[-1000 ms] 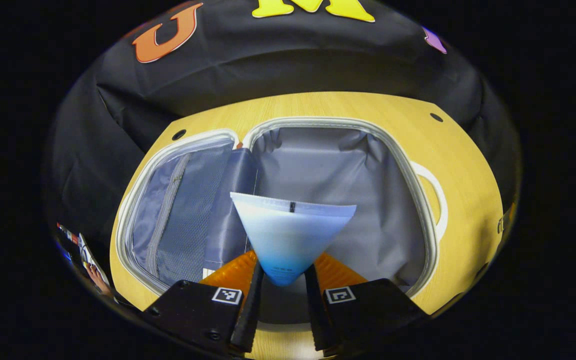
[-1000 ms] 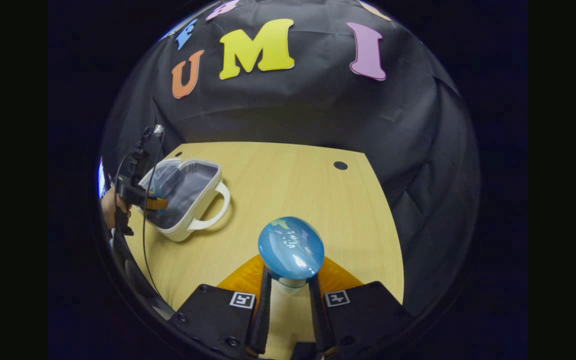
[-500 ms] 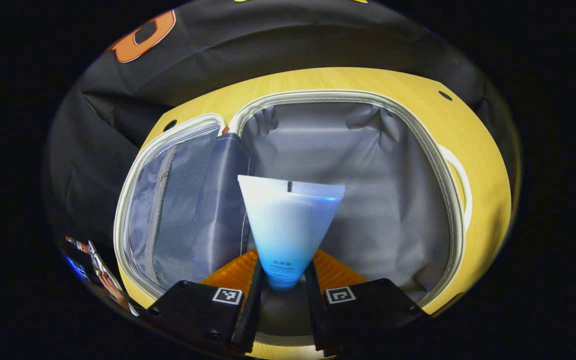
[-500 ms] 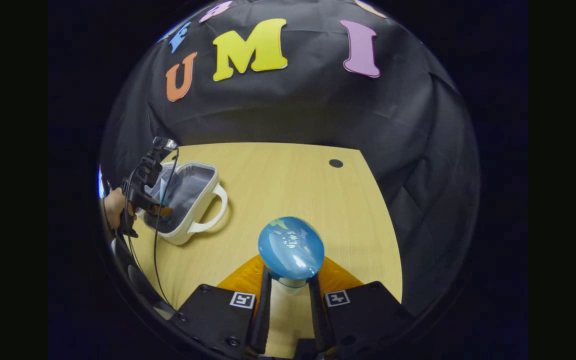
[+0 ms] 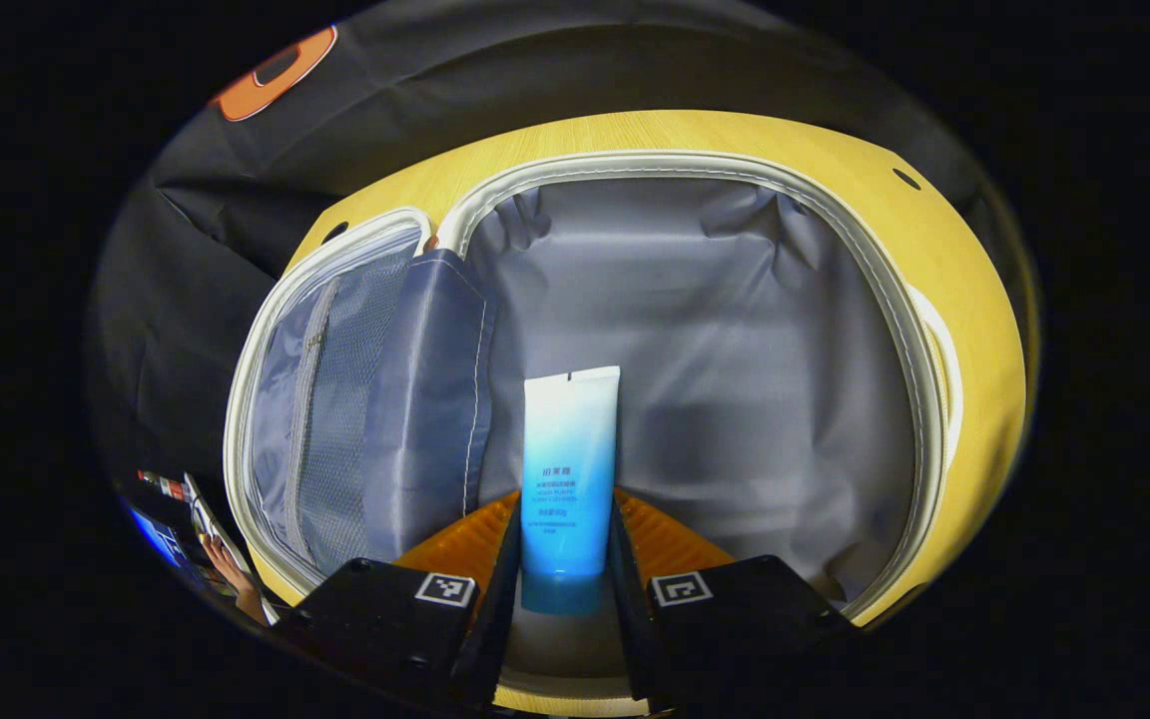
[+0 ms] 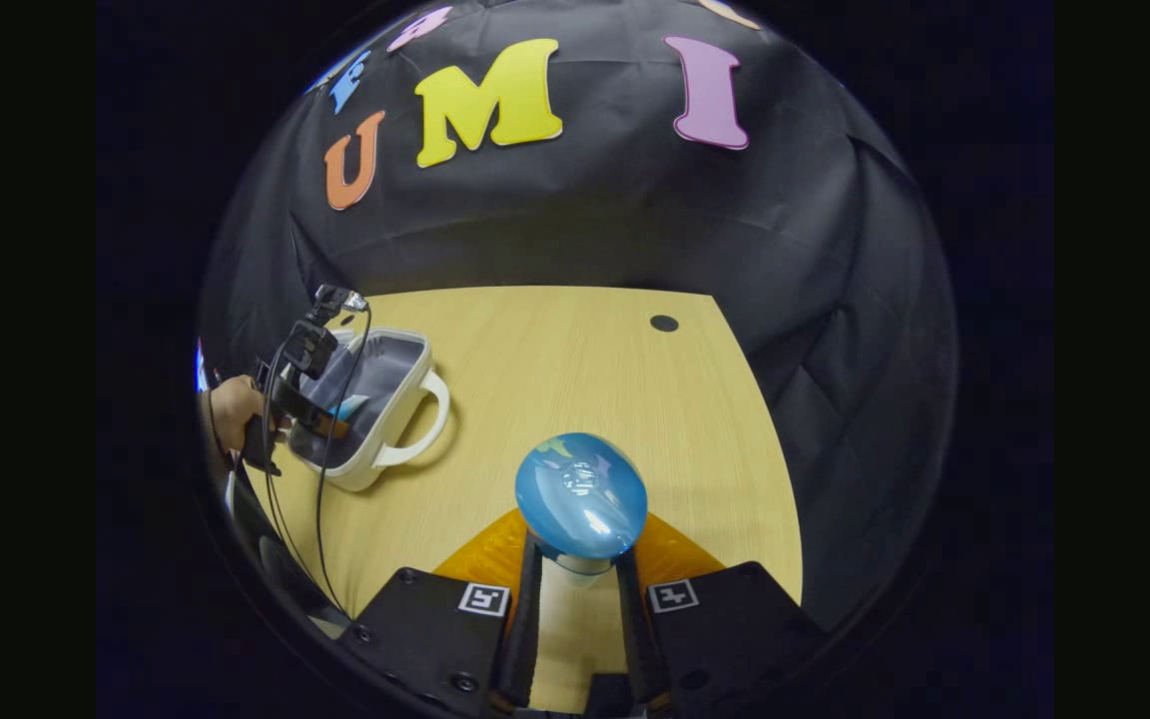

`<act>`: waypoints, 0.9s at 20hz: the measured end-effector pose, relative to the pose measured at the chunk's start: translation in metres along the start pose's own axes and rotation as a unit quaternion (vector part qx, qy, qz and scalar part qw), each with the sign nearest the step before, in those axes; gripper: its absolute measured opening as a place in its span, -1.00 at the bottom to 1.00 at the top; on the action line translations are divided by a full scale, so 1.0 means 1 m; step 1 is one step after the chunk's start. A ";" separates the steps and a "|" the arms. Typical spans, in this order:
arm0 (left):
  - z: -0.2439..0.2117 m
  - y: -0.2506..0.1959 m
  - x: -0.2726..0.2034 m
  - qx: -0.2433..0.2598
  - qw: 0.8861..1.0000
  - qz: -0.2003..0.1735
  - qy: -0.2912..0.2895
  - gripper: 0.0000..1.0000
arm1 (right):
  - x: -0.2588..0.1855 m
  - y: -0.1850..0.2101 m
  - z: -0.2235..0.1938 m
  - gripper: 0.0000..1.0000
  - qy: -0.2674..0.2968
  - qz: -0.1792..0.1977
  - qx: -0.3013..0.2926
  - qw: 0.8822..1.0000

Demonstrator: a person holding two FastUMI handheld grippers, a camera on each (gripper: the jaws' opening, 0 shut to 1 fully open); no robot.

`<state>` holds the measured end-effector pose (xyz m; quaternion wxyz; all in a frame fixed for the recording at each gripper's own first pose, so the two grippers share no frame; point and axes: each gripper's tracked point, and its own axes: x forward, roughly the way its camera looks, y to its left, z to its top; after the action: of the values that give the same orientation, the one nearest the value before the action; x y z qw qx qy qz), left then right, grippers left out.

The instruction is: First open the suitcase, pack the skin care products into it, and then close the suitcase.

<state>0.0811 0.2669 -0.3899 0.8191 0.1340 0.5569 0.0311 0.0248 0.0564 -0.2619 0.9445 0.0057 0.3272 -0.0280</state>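
Note:
The small white suitcase (image 5: 894, 290) lies open on the wooden table, grey lining showing, its lid with a mesh pocket (image 5: 335, 399) folded out to the left. A white-to-blue tube (image 5: 569, 449) lies along the lining of the main compartment, cap end between the fingers of my left gripper (image 5: 565, 514), which is shut on it. In the right gripper view, the suitcase (image 6: 413, 399) sits at the far left, with the left gripper (image 6: 320, 424) and a hand (image 6: 231, 411) over it. My right gripper (image 6: 580, 564) is shut on a bottle with a glossy round blue top (image 6: 581, 496), held above the table.
The light wooden table (image 6: 585, 369) stretches between the suitcase and my right gripper, with a small round hole (image 6: 664, 323) near its far edge. The suitcase's white handle (image 6: 432, 419) points toward the table's middle. Black cloth walls the booth behind.
My left gripper has gone lower into the open suitcase, and the tube has tipped from upright to flat on the lining. The right gripper has stayed put with its bottle.

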 end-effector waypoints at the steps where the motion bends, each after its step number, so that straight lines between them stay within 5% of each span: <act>1: -0.002 0.001 0.003 -0.003 1.000 0.003 0.000 0.04 | 0.000 0.001 0.000 -0.34 0.000 0.002 -0.003 1.000; 2: -0.002 0.001 -0.001 -0.003 1.000 0.003 0.001 0.27 | 0.000 0.003 0.002 -0.34 0.000 0.005 -0.005 1.000; 4: -0.002 -0.005 -0.006 -0.005 1.000 -0.009 0.000 0.19 | 0.000 0.010 0.007 -0.34 0.000 0.011 -0.005 1.000; 6: 0.008 -0.006 -0.022 -0.005 0.999 -0.009 -0.036 0.55 | 0.002 0.023 0.015 -0.33 -0.002 0.022 -0.011 1.000; 8: 0.024 0.000 -0.052 -0.002 0.996 0.000 -0.093 0.66 | 0.005 0.043 0.031 -0.33 -0.010 0.038 -0.024 0.999; 13: 0.050 0.033 -0.148 -0.048 0.965 0.007 -0.259 0.87 | 0.020 0.128 0.085 -0.33 -0.034 0.098 -0.045 0.994; 18: 0.034 0.073 -0.209 -0.090 0.938 0.016 -0.335 0.97 | 0.039 0.238 0.115 -0.37 -0.040 0.157 -0.065 0.985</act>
<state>0.0400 0.2888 -0.1705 0.9664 0.0709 0.2424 0.0471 0.1403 0.2883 -0.1976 0.9480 -0.0052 0.2849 0.1420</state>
